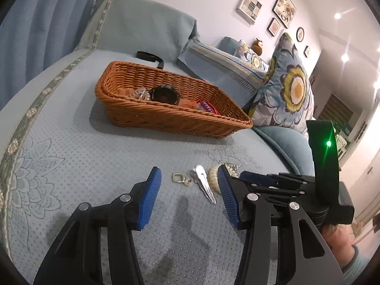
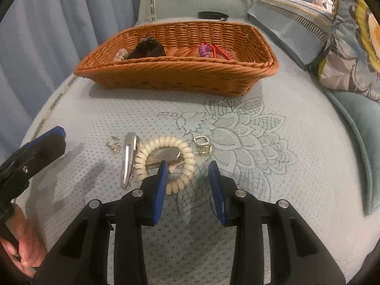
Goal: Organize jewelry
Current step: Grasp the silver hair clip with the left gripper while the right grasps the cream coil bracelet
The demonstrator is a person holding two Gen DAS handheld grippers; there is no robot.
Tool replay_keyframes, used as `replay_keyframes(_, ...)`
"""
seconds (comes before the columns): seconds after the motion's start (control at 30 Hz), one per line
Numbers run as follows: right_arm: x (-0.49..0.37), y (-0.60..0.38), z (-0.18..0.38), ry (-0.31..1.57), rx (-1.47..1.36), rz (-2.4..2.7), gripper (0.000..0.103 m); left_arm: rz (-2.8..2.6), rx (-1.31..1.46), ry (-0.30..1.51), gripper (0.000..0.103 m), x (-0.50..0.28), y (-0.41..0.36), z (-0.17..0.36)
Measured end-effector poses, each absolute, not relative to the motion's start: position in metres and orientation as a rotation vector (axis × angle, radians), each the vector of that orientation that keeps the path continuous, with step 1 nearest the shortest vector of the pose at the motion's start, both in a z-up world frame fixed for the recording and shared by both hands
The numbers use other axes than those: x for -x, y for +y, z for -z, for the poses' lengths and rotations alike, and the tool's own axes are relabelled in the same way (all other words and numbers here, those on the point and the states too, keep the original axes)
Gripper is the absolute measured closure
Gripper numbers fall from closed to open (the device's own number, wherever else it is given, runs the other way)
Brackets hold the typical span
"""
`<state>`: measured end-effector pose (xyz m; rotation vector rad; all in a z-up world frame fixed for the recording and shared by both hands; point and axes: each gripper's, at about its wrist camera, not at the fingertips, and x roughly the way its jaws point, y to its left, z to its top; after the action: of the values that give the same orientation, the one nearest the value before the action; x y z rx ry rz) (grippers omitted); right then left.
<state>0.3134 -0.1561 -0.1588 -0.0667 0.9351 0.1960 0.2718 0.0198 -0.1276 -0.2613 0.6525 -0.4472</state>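
Both grippers hover, fingers wide apart and empty, over jewelry on the bed: the right gripper [image 2: 187, 166] nears the coil bracelet [image 2: 163, 163], the left gripper [image 1: 188, 185] the hair clip [image 1: 204, 184]; next, closing on one for the far basket [image 2: 175, 71].

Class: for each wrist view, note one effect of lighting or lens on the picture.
Left wrist view: ceiling lights flare at the right and fisheye bends the blue bedspread; the woven brown basket casts a soft shadow. Right wrist view: the silver hair clip glints, and dark corners frame the picture.
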Motion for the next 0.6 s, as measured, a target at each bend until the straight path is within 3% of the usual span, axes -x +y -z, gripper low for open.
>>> replay_keyframes(0.1,-0.303,-0.163,0.158,0.937,0.101,-0.162,0.082,0.455,0.253,0.653,0.055,-0.272,0.018,0.127)
replay_keyframes(0.3,-0.273,-0.202,0.162,0.926,0.001,-0.177,0.082,0.505,0.198,0.690,0.055,-0.273,0.005,0.130)
replay_keyframes(0.6,-0.265,-0.216,0.161,0.926,-0.035,-0.221,0.082,0.463,0.094,0.891,0.058,-0.296,-0.030,0.149)
